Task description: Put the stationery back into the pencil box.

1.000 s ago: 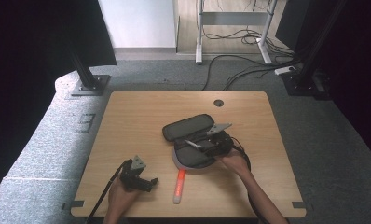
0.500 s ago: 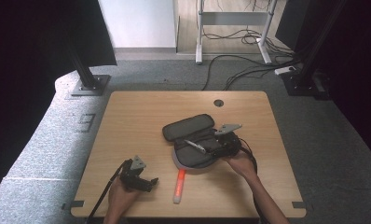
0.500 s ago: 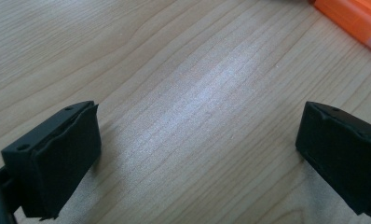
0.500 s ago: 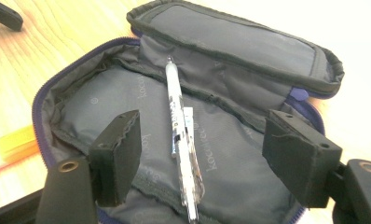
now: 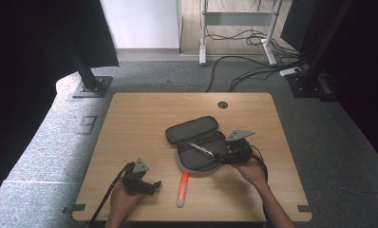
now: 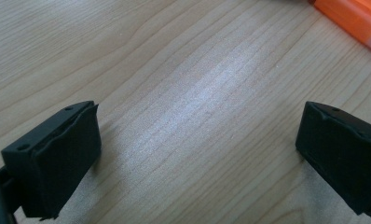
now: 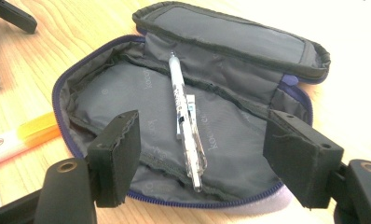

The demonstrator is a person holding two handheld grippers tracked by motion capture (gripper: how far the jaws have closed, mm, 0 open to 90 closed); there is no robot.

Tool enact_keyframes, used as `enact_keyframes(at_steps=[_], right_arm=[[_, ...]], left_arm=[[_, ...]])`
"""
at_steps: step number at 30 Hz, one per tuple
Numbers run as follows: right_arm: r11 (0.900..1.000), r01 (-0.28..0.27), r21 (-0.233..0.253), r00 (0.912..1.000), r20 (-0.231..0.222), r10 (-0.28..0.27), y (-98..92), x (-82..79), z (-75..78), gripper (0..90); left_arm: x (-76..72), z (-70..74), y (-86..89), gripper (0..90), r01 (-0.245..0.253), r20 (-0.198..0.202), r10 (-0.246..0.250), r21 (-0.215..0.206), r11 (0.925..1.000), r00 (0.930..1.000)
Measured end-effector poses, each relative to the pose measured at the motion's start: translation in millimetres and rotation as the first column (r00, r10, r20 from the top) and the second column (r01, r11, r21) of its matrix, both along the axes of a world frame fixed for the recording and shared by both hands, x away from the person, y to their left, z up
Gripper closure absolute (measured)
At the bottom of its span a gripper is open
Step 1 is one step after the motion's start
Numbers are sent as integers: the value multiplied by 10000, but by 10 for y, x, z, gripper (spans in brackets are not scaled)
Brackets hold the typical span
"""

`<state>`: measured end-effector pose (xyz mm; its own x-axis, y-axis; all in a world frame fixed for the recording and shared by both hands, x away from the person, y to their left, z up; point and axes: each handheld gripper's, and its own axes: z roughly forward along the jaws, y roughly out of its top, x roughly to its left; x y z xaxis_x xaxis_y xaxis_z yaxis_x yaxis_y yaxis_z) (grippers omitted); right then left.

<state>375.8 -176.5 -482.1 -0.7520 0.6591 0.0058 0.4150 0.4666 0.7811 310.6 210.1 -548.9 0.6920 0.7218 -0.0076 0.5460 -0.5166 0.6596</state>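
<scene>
A dark grey pencil case (image 5: 196, 142) (image 7: 127, 98) lies unzipped in the middle of the table, lid folded back. A clear pen (image 5: 199, 149) (image 7: 186, 126) rests inside it on the lining. My right gripper (image 5: 226, 154) (image 7: 200, 163) stands open at the case's right edge, its jaws spread to either side of the pen and not touching it. An orange and white marker (image 5: 182, 188) (image 7: 20, 137) lies on the wood in front of the case. My left gripper (image 5: 151, 186) (image 6: 197, 154) rests open near the front left, just left of the marker (image 6: 356, 18), nothing between its jaws.
A wooden table (image 5: 130, 118) with a round cable hole (image 5: 222, 104) at the back. Grey floor surrounds it, with stand bases (image 5: 89, 85) and loose cables (image 5: 253, 71) behind. The table's left and back parts are bare wood.
My right gripper has drawn back to the right, leaving the pen lying in the case. The left gripper has stayed where it was.
</scene>
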Motion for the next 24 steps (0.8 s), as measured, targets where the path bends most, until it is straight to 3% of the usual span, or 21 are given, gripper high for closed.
enact_keyframes(at_steps=[7, 24], right_arm=[[9998, 172, 58, 9997, 182, -173, -118, -93, 32, 262], [9969, 771, -147, 9970, 48, -771, -366, -263, -125, 182]], left_arm=[[0, 0, 0, 0, 10, -3, -10, 3, 10000, 10000], [-10, 1, -4, 4, 118, 21, -118, -1, 9999, 9999]])
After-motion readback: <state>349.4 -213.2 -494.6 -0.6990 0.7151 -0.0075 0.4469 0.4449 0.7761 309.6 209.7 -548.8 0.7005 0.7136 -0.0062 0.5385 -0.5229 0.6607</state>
